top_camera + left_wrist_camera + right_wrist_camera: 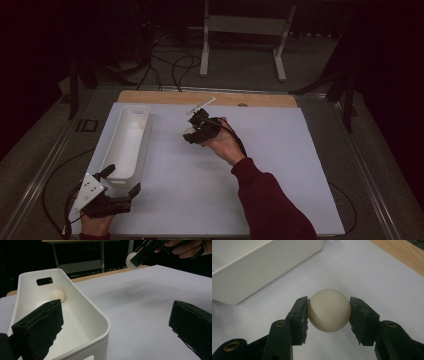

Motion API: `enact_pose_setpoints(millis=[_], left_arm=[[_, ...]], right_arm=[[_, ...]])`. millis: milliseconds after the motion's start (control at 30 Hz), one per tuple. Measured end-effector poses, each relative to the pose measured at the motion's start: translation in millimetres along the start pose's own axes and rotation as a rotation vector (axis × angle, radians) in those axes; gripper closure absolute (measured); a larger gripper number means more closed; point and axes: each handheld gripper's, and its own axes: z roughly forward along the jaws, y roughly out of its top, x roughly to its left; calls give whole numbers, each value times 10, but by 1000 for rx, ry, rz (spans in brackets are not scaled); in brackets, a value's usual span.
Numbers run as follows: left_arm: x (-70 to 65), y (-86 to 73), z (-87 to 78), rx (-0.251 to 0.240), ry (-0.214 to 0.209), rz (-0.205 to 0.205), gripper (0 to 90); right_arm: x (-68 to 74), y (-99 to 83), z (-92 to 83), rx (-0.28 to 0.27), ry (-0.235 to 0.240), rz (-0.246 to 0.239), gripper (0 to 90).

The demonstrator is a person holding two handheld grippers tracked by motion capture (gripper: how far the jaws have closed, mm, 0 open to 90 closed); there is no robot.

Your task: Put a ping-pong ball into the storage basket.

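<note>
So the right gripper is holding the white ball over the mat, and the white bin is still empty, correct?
Not quite. The right gripper does hold the white ball over the mat, but the white bin is not empty: the left gripper view shows another ball lying at its far end.

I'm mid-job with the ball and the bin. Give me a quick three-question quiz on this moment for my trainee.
1. What does the right gripper hold?
2. True or false: the white bin already contains a ball.
3. The left gripper stands: A) shut on the bin, B) open at the bin's near end, C) shut on a ball.

Key: 1. a cream ball, clamped between its jaws above the white mat. 2. True. 3. B.
</note>
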Motion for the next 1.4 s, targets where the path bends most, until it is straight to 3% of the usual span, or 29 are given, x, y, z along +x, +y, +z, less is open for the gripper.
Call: enact_pose_setpoints(millis=[1400], left_arm=[[1,1,-2,1,0,4,0]], right_arm=[[151,98,-71,-29,33,-58,502]])
